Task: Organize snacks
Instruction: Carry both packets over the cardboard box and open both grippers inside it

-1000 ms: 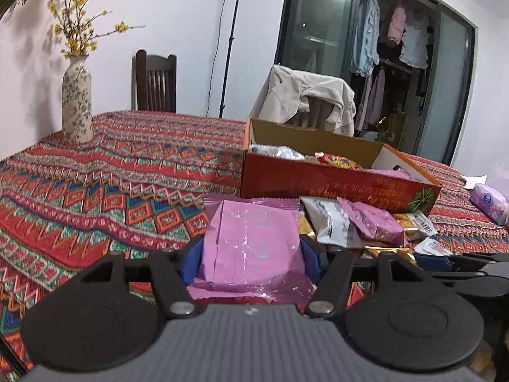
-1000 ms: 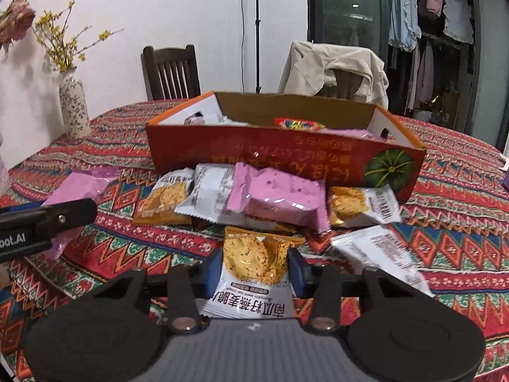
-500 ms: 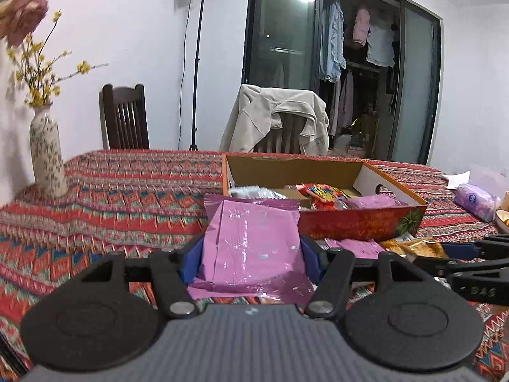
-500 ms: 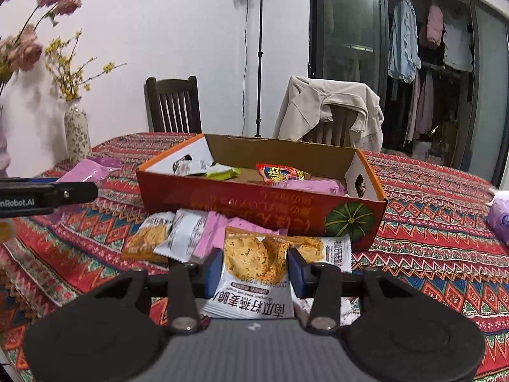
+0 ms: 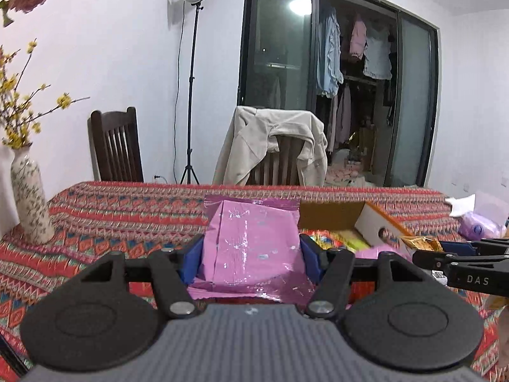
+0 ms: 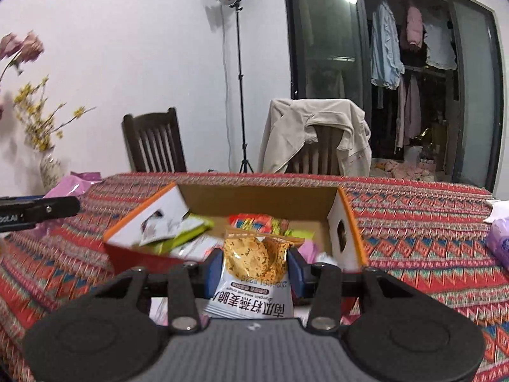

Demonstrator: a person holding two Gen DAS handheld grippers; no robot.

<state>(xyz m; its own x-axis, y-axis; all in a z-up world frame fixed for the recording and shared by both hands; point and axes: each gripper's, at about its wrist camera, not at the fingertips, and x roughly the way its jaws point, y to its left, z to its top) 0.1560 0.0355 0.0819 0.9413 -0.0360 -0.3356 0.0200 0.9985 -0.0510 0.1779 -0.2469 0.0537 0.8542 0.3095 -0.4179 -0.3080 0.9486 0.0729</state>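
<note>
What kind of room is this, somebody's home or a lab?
Most likely a home dining area: a table under a patterned cloth, wooden chairs with a jacket slung over one, a flower vase, and laundry hanging behind glass doors.

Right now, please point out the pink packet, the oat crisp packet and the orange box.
pink packet (image 5: pixel 251 242): left wrist view, middle of its shiny front.
oat crisp packet (image 6: pixel 254 261): right wrist view, printed crisp picture.
orange box (image 6: pixel 345 222): right wrist view, right end wall.

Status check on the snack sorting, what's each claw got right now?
Left claw shut on pink packet. Right claw shut on oat crisp packet, facing open orange box. Nothing blocking.
</note>
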